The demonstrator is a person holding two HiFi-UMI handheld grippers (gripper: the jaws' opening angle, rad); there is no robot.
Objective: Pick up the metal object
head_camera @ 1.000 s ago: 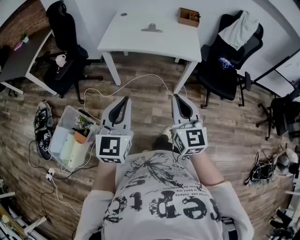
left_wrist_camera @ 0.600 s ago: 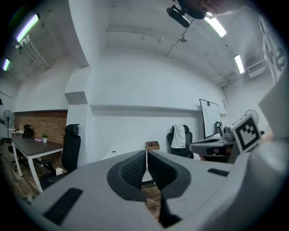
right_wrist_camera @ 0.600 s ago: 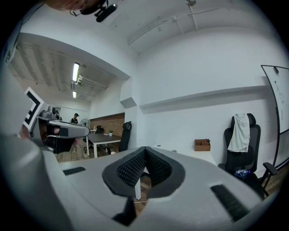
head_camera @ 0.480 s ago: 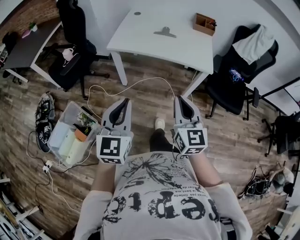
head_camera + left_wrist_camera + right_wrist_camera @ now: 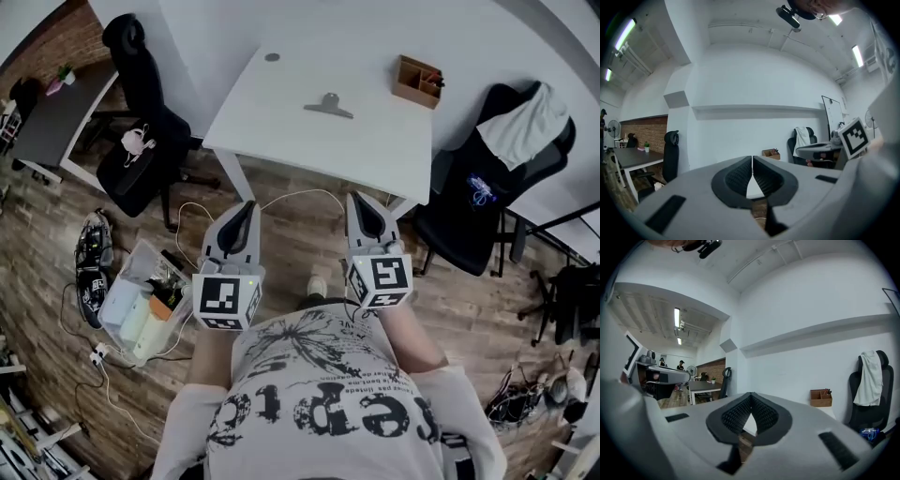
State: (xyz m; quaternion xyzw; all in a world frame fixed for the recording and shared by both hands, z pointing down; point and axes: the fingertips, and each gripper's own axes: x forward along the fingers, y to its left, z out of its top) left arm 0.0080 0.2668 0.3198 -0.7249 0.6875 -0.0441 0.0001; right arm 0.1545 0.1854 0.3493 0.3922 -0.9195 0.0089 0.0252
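Note:
A metal clip (image 5: 328, 105) lies near the middle of the white table (image 5: 281, 131) ahead of me in the head view. Both grippers are held at chest height over the wooden floor, short of the table's near edge. My left gripper (image 5: 247, 206) is shut with nothing in it, its pads (image 5: 740, 174) touching. My right gripper (image 5: 360, 202) is shut and empty too, pads (image 5: 765, 414) closed tip to tip. Neither gripper view shows the clip.
A wooden organiser box (image 5: 418, 82) stands at the table's far right corner. Black office chairs flank the table, one on the left (image 5: 141, 141) and one on the right (image 5: 487, 178). A clear bin of clutter (image 5: 141, 295) and cables lie on the floor at my left.
The table has come closer and lower in the head view as I walk toward it. Both grippers have stayed shut and level in front of me.

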